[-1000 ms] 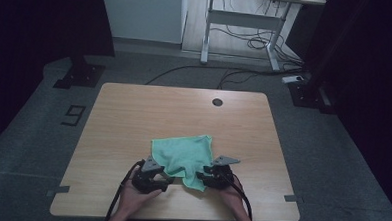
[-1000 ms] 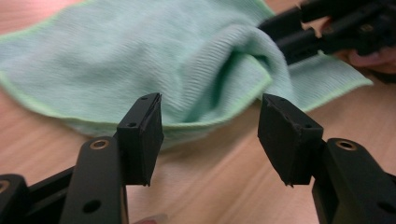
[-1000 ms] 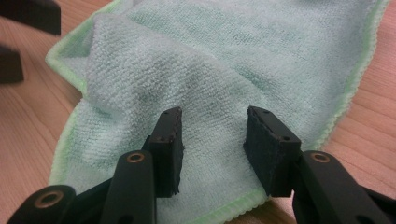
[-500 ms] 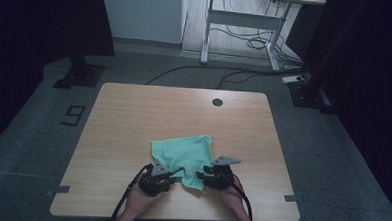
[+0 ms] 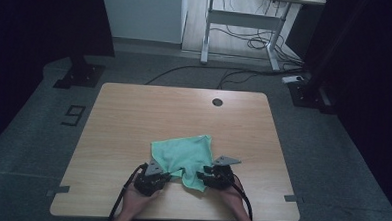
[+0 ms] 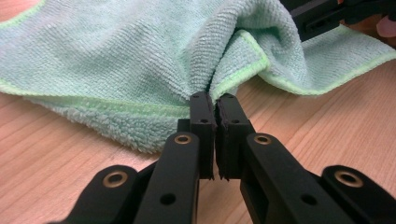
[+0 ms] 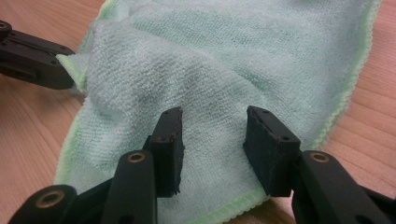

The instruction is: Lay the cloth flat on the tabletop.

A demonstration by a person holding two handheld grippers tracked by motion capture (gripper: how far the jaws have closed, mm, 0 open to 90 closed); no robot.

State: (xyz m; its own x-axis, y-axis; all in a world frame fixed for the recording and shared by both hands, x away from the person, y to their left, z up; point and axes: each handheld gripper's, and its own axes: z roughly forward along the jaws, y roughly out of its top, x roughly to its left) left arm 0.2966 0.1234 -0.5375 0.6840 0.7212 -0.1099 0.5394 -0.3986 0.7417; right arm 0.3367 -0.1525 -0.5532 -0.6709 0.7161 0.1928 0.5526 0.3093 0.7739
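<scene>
Left gripper (image 6: 214, 105): clamped on a raised fold of the cloth's hemmed edge, jaws pressed together at centre frame of its own view.
Right gripper (image 7: 214, 128): jaws spread apart, poised over the cloth, nothing pinched between them.
Table (image 5: 134, 113): pale wood, mid-frame in the high view, with a dark round hole toward its upper right.
Cloth (image 5: 182, 155): mint-green terry towel, lower centre of the table, rumpled, near edge bunched between the two grippers.
Handling: probably light, soft and limp; sure to sag and fold when lifted; not fragile, pile gives good purchase.
Hold point: best at the stitched hem or a corner, one layer only.
</scene>
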